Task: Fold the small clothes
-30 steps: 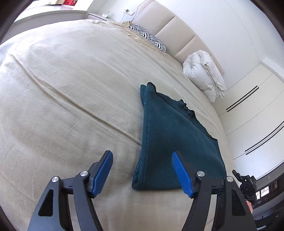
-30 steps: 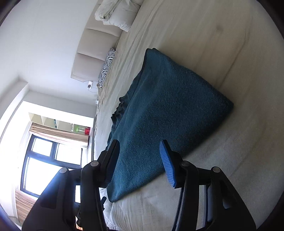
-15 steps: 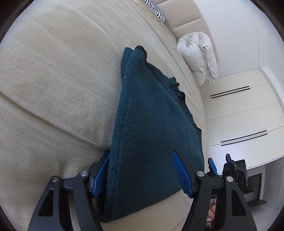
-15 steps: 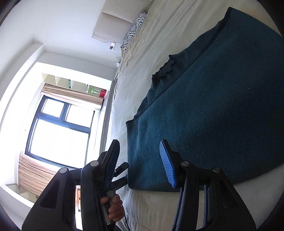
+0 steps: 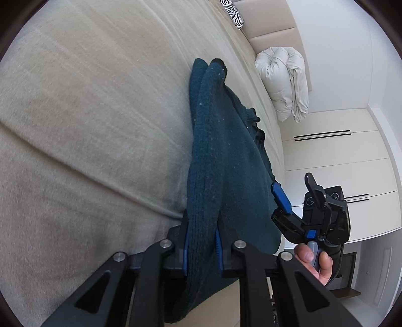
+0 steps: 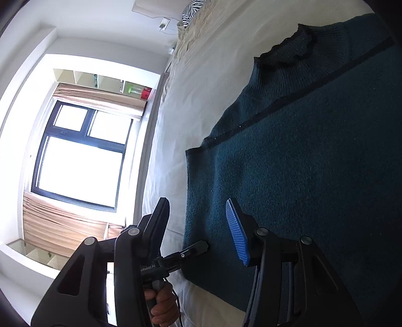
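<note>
A dark teal knit sweater (image 5: pixel 226 161) lies folded on the beige bed (image 5: pixel 88 125). My left gripper (image 5: pixel 202 239) has the sweater's near folded edge between its blue pads; the jaws are closing and press on the knit. The same gripper shows in the right wrist view as a black finger (image 6: pixel 197 247) at the sweater's corner, with a hand below it. My right gripper (image 6: pixel 198 208) stands open just above the sweater (image 6: pixel 301 176), over its side edge, gripping nothing. From the left wrist view the right gripper (image 5: pixel 296 191) sits close by on the right, held by a hand (image 5: pixel 314 261).
A rolled white duvet (image 5: pixel 284 83) and a zebra-striped pillow (image 5: pixel 235 12) lie near the padded headboard. White wardrobe doors (image 5: pixel 339 156) stand past the bed's far side. A bright window (image 6: pixel 80 161) with curtains fills the other wall.
My left gripper slid down onto the sweater's near edge and closed on it. The right gripper swept along the sweater to the corner beside the left gripper, still open.
</note>
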Demonstrator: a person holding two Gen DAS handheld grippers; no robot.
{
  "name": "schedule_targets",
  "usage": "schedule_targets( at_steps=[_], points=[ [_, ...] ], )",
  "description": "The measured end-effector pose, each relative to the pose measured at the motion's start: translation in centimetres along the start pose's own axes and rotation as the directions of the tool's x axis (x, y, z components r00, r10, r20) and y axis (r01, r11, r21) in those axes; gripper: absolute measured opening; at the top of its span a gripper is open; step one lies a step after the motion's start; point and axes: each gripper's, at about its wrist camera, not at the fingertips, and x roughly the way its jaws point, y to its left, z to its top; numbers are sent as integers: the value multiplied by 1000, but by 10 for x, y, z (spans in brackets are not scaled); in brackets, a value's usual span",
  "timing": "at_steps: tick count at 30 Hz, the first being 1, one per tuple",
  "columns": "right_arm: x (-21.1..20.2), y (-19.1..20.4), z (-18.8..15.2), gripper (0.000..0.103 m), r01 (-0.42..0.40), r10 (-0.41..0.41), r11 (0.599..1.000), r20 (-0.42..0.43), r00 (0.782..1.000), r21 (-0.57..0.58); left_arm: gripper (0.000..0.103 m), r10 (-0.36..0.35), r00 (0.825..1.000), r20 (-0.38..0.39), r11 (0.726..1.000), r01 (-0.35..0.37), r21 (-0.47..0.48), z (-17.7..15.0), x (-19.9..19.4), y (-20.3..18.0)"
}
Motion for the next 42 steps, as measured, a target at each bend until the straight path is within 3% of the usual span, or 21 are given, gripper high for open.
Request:
schedule_targets(
  at_steps=[4,8,15,20,24,27,30,31,34,38,42],
  points=[
    [20,-30,17,45,43,-43,996,-3,999,72,16,-17,1000,15,1000,17,-11,1,-3,-7],
    [13,-50,23,45,-74,70,984,29,997,165,15,-21,999,25,1000,20,23,2,-7,-26],
    [-58,-57,33,69,-160,140,975,133,981,155,15,-32,999,35,982,24,189,-2,-1,-118],
    [-124,-81,46,73,-233,198,958,202,959,167,15,-69,997,-37,946,77,315,-15,50,-194],
    [-179,-106,55,80,-287,231,939,271,934,189,15,-91,985,-145,930,136,343,-38,120,-224],
    [-197,-129,59,83,-279,214,931,270,939,234,15,-50,974,-222,928,127,350,-55,178,-222],
    [-205,-148,58,83,-257,190,929,254,948,265,24,-35,960,-278,939,127,320,-66,209,-210],
    [-208,-153,57,83,-259,192,928,253,948,267,28,-42,962,-270,937,132,323,-68,207,-208],
    [-210,-161,57,81,-256,193,929,243,951,266,57,-75,963,-260,921,167,351,-75,184,-213],
    [-201,-155,66,81,-182,135,953,199,971,243,62,-86,981,-173,889,154,432,-82,139,-217],
    [-193,-139,72,77,-13,-7,984,114,993,175,62,-55,990,-129,893,106,437,-78,120,-197]
  ],
)
